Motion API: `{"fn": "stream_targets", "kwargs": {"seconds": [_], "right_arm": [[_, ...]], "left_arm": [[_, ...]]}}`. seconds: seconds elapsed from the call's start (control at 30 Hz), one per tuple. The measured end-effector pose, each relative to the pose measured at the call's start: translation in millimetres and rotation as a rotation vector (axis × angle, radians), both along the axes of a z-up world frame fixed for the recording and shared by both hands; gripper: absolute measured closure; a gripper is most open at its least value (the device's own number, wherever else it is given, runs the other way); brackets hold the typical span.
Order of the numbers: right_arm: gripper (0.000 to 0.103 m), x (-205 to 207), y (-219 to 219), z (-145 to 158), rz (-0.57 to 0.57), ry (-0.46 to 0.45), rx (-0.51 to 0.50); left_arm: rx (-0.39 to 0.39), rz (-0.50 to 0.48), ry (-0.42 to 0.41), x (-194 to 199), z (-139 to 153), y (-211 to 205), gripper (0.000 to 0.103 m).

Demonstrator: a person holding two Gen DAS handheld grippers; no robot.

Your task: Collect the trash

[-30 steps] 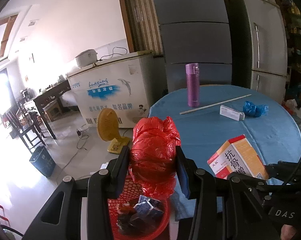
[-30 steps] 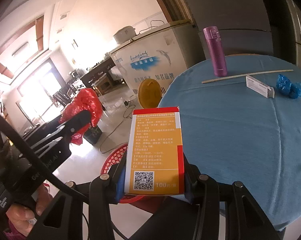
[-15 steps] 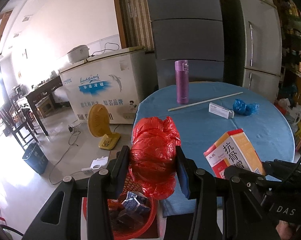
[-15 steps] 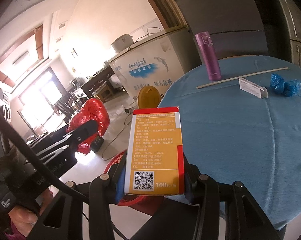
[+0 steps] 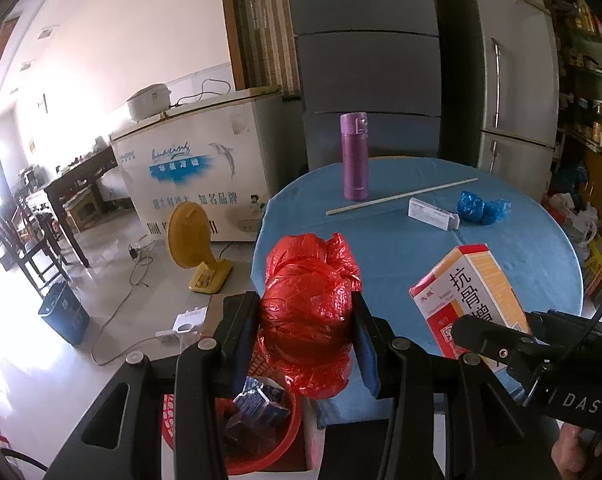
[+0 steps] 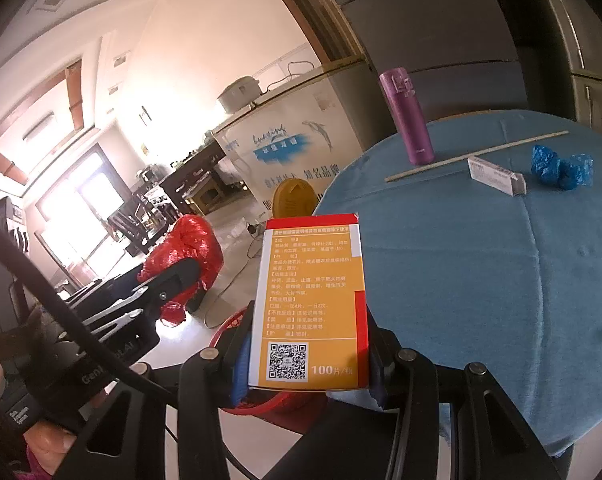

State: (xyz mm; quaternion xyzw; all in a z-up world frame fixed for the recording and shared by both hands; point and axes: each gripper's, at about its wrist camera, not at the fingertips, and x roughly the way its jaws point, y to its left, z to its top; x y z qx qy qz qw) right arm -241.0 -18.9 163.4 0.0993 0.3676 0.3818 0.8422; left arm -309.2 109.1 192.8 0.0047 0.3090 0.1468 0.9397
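Your left gripper [image 5: 306, 332] clamps the red bag [image 5: 307, 312] above the red basket [image 5: 261, 440]; your right gripper [image 6: 307, 364] grips the medicine box [image 6: 311, 304].

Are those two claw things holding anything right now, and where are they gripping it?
Yes. The left gripper squeezes a crumpled red plastic bag around its middle. The right gripper clamps an orange medicine box by its lower side edges.
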Motion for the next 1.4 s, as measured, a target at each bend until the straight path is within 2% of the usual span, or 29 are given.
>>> {"fn": "stream_targets", "kwargs": {"seconds": [0.23,0.47,0.53,0.63,0.87,1.07,1.13,1.2,1.4], "right_arm": [[0.055,5,23,-11,0.039,0.031,-0.043],[0.055,18,68,-32,0.100,0.092,-0.120],[0.055,23,86,-41,0.126,0.117,-0.150],[0.055,30,113,-53,0.165,0.151,-0.192],[0.055,48,173,-97,0.240,0.240,-0.320],[0.053,50,209,-127,0.272,0.279,-0.385],[0.052,52,215,-133,0.272,0.303,-0.370],[0.043,52,217,-137,0.266,0.326,-0.353],[0.042,47,204,-133,0.244,0.342,-0.251]], "left_arm": [[-0.028,0.051,0.016,-5,-15,27,0.057],[-0.048,0.150,0.067,-7,-46,72,0.057],[-0.041,0.178,0.099,-5,-60,86,0.057],[-0.075,0.210,0.164,-1,-85,112,0.057],[-0.192,0.278,0.339,13,-156,169,0.056],[-0.285,0.286,0.418,16,-195,196,0.056],[-0.297,0.291,0.426,13,-201,196,0.049],[-0.290,0.296,0.422,10,-200,195,0.042],[-0.221,0.294,0.394,9,-182,190,0.038]]}}
